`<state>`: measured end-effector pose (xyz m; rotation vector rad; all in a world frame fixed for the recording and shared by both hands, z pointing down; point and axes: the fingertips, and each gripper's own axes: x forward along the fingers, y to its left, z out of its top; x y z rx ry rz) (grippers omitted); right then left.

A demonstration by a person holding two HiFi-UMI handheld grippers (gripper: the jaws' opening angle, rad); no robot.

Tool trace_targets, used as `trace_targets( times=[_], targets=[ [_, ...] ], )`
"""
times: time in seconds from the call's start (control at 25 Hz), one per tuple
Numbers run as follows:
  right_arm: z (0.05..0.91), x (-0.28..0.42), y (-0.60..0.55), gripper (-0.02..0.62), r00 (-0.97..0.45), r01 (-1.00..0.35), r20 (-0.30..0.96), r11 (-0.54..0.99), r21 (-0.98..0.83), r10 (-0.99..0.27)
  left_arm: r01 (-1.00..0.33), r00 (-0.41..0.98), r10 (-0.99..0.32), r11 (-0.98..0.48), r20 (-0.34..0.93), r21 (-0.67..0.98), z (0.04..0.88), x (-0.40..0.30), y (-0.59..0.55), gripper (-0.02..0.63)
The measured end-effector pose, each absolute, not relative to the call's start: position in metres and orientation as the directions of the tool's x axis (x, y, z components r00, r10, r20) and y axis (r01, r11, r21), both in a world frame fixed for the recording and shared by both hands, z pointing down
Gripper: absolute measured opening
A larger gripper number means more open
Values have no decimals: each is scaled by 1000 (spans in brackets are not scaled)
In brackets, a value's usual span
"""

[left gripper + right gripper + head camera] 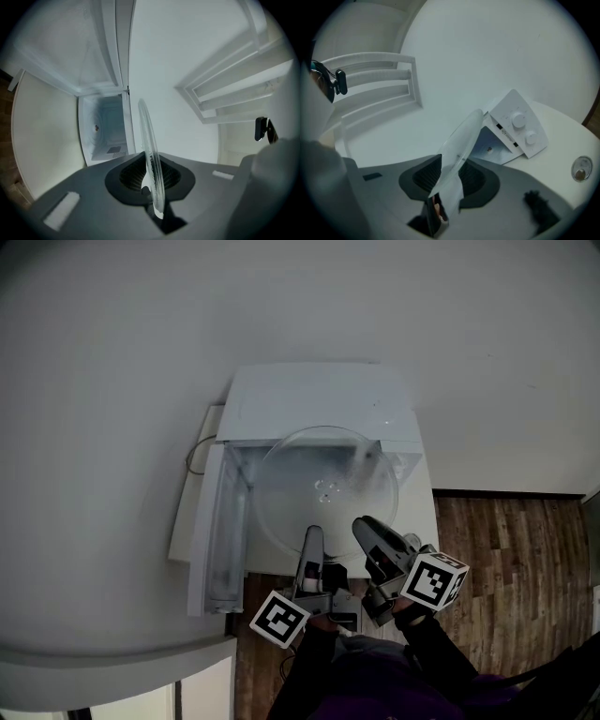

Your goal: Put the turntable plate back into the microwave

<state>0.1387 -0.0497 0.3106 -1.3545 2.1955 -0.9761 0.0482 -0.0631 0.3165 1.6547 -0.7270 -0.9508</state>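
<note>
While the microwave [319, 404] stands with its door [211, 540] swung wide to the left, a person holds the glass plate [323, 488] flat before its open mouth with two hand-held grippers. The left gripper [312, 538] is pinched almost shut on the plate's near rim; the right gripper [373, 532], its jaws partway apart, is clamped on the same rim just beside it. The plate reaches away from both grippers toward the cavity [105, 131], which lies ahead and, it appears, a little lower. Seen along the jaws, the disc runs edge-on. Both hands sit side by side, the left nearer the door, the right nearer the control panel [518, 124]. The plate has not yet been set down inside.
</note>
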Motion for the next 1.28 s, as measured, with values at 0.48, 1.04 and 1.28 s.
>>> trace_targets(
  times=[0.48,1.04,1.28],
  targets=[
    [316,115,-31,121,-546,-596,53,344,-725,-836,-18,432,-875,-251,-219,968,323,24,-37,34],
    [357,106,-23,141,-565,-630,152,305,-714,-811,69,395,-904,-146,-161,987,361,18,-28,31],
    [383,103,-20,160,-566,-692,264,276,-667,-781,91,407,-905,-92,-122,992,389,17,-29,31]
  ],
)
